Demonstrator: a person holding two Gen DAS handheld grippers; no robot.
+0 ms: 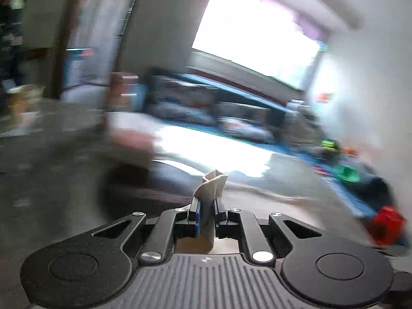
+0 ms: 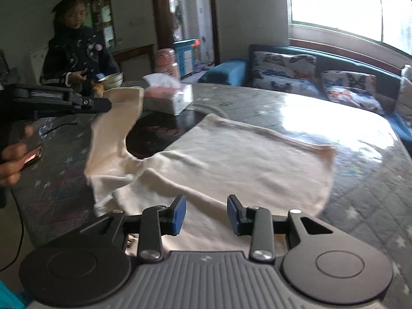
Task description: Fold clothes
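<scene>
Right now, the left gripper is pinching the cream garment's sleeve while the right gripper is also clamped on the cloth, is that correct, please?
Not quite: in the right wrist view the right gripper stands open above the cream garment, gripping nothing. The left gripper does pinch the sleeve.

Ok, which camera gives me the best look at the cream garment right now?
The right wrist view. It shows the cream garment spread across the table, one end lifted by the left gripper, and the right gripper open above its near edge. The blurred left wrist view shows only a pinched bunch between the left gripper's pads.
</scene>
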